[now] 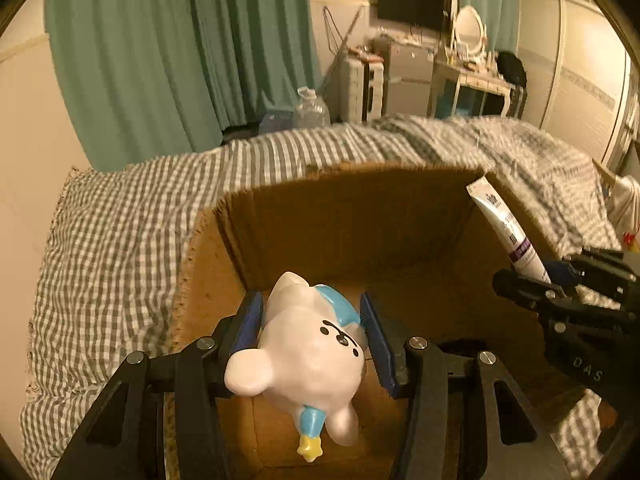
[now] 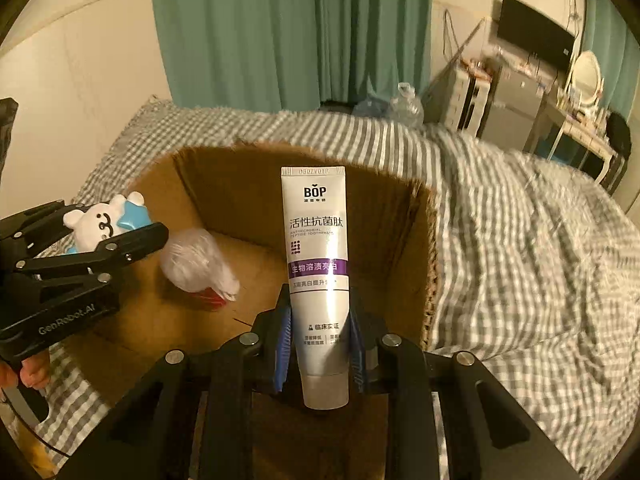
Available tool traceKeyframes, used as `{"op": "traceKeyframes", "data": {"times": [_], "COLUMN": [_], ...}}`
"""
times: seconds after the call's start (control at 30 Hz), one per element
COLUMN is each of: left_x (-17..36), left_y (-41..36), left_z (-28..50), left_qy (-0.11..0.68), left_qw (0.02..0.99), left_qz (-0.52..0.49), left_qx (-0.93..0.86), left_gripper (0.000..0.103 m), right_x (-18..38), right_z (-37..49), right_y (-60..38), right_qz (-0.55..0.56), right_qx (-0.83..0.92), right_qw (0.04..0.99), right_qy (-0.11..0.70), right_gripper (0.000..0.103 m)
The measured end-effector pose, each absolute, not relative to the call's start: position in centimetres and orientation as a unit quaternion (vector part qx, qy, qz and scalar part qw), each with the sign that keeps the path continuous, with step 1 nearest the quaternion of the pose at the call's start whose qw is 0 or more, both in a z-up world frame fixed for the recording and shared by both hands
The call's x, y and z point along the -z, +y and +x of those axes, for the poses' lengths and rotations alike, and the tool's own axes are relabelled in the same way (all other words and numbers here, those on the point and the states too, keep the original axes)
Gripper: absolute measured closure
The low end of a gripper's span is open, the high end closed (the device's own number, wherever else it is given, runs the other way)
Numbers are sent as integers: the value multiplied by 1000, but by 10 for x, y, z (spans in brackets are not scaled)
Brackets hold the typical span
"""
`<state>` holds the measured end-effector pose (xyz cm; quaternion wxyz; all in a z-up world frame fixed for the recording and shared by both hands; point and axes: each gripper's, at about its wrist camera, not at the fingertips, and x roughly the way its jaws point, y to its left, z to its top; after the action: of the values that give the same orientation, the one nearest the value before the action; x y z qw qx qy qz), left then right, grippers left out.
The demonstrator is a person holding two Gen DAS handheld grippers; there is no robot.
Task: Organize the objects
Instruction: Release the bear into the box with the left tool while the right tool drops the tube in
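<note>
My left gripper (image 1: 310,312) is shut on a white bear figurine (image 1: 304,344) with a blue cap and a yellow star, and holds it over an open cardboard box (image 1: 360,178). My right gripper (image 2: 319,304) is shut on a white and purple toothpaste tube (image 2: 316,240), which stands upright, cap down, above the same box (image 2: 416,216). In the right wrist view, the left gripper (image 2: 108,222) with the figurine (image 2: 102,218) hangs over the box's left side. In the left wrist view, the right gripper (image 1: 548,272) and the tube (image 1: 504,228) are at the box's right wall.
The box sits on a bed with a grey checked cover (image 2: 520,240). A clear wrapped item with a red part (image 2: 200,268) lies on the box floor. Behind the bed are green curtains (image 1: 180,52), a water jug (image 1: 310,110), a desk (image 1: 472,84) and a dark screen (image 1: 414,4).
</note>
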<state>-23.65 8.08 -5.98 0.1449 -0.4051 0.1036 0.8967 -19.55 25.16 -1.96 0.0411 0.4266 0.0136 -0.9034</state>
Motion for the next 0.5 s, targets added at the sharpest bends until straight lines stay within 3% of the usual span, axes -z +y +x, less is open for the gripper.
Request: {"op": "traceKeyframes", "data": {"times": [0.37, 0.43, 0.5], "left_x": [77, 72, 62], "left_y": [79, 77, 78], "left_z": [-236, -236, -230], "left_qy": [98, 98, 109], "left_qw": [165, 164, 144], "left_qz": [-425, -415, -392], "left_qx": [-885, -889, -902], "left_gripper": [48, 28, 19], "right_x": [31, 26, 21], "right_z": [-196, -193, -190], "right_y": [246, 248, 249], "right_qz": [425, 418, 414], "right_qx": [903, 906, 908], "right_qw": [55, 63, 63], "right_qy": [29, 6, -7], "right_gripper": [78, 74, 54]}}
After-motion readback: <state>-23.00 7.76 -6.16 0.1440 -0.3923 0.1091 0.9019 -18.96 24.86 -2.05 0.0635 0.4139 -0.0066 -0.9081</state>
